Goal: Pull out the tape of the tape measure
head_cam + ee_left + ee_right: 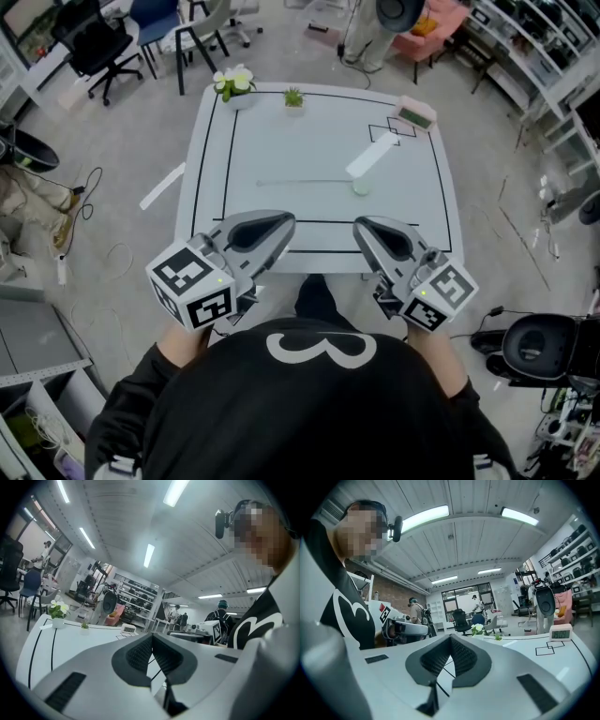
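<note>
The tape measure's small pale green case (361, 187) lies on the white table (281, 141), right of centre. A thin length of tape (300, 182) stretches from it to the left, flat on the top. Both grippers hover at the table's near edge, close to the person's body and apart from the tape measure. My left gripper (287, 221) (152, 637) is shut with nothing between its jaws. My right gripper (362, 226) (450, 637) is also shut and empty. Neither gripper view shows the tape measure.
A white flat bar (372, 154) lies slanted just behind the case. A small clock (415, 114) sits at the far right corner, a flower pot (234, 84) and a tiny plant (293, 97) along the far edge. Office chairs and shelving surround the table.
</note>
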The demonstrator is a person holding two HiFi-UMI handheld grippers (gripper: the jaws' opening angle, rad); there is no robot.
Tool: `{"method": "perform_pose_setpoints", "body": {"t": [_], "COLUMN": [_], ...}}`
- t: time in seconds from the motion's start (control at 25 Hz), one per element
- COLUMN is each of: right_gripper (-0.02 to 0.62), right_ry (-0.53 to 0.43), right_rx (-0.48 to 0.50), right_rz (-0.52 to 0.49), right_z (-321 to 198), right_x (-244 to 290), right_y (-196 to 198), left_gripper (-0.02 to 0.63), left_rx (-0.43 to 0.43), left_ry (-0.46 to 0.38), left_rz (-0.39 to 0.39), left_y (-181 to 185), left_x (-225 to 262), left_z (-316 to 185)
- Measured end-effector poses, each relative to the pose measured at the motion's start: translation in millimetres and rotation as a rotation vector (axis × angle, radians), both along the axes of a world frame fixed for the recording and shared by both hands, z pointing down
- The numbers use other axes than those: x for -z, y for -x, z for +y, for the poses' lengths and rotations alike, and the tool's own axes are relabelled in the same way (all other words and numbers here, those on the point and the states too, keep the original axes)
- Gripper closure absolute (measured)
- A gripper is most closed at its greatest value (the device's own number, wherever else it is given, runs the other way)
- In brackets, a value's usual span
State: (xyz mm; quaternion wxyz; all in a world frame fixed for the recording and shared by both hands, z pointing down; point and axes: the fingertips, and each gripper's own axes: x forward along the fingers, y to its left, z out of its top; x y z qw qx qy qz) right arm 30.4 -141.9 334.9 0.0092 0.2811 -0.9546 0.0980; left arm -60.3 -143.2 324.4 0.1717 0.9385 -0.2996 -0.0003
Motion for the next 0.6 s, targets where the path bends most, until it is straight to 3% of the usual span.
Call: {"method": "perform_pose_setpoints", "body": {"t": [0.6], "right_gripper": [0.586], "right_ry": [0.006], "right_rx": [0.002], "right_rz": [0.021], "right_z": [-22], "right_x": [-13], "right_y": [-3], "left_gripper": [0.603], "left_rx": [0.013], "left_ry": [0.025], "left_rz": [-0.013], "left_y": [0], "left_x": [-15], "left_z": [-25]}}
